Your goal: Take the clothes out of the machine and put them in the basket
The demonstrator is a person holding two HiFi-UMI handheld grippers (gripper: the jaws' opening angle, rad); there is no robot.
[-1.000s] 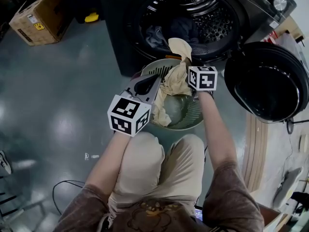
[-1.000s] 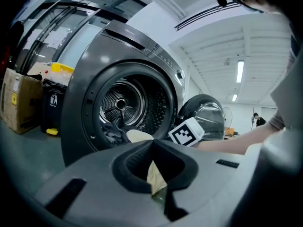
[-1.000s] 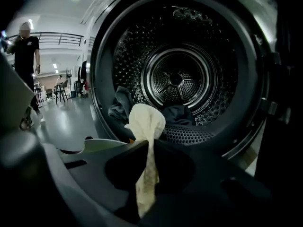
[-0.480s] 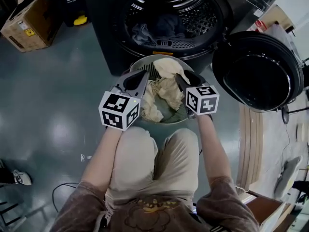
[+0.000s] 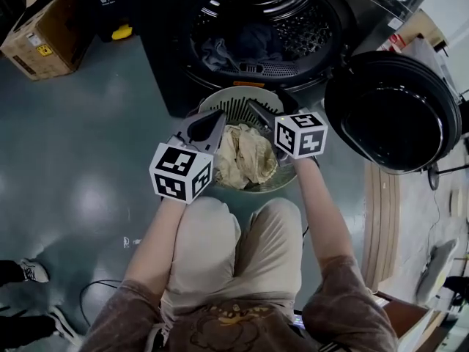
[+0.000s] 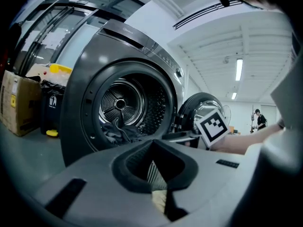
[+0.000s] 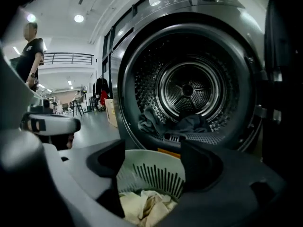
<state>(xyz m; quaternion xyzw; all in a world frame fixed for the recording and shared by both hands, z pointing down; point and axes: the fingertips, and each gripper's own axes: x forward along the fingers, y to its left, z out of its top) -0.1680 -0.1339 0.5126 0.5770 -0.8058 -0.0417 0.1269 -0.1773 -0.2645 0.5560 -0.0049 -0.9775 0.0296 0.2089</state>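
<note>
- The right claw (image 7: 154, 159) stood wide open, its jaws having just been spreading, with nothing between them.
- Just below and ahead of it, the cream clothes (image 5: 245, 156) lay heaped in the basket (image 5: 229, 95), clear of both jaws.
- The left claw (image 6: 151, 145) was level with the right one, over the basket's rim on the left side. Its jaw tips met and gripped nothing.
- Basket ribs and a strip of cream cloth showed through the hollow between its pads.
- Beyond both claws stood the machine (image 5: 168, 72), and dark clothes (image 5: 249, 41) lay at the front of its drum.
- Its round door (image 5: 392, 112) hung open, off to the right of the right claw.
- A cardboard box (image 5: 40, 35) sat on the floor, well to the left of the left claw.
</note>
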